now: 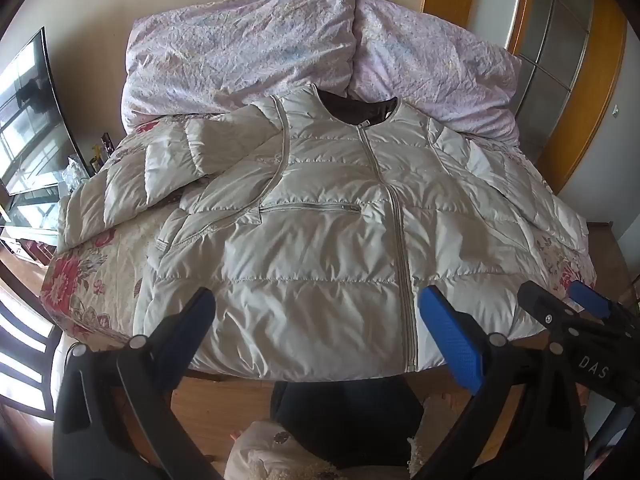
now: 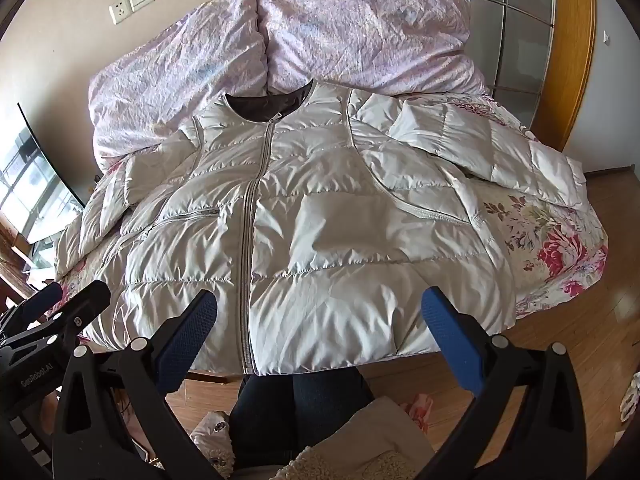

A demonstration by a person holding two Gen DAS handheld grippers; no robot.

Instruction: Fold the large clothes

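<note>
White quilted jacket (image 1: 320, 240), zipped, front up, spread flat on floral bed (image 1: 76, 276). Left tool (image 1: 316, 312) and right tool (image 2: 320, 312) above hem, jaws wide, empty; lettering "DAS" and "GenRobot.AI".

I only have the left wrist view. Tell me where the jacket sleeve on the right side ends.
Observer: That sleeve lies spread out across the floral bedspread, with its cuff at the bed's side edge.
Operator: Report the right gripper.
Observer: The right gripper is open, with nothing between its fingers. The jacket lies beyond it.
Operator: Check the hem corner on that side.
Observer: The hem corner lies flat and unfolded near the bed's front edge.
</note>
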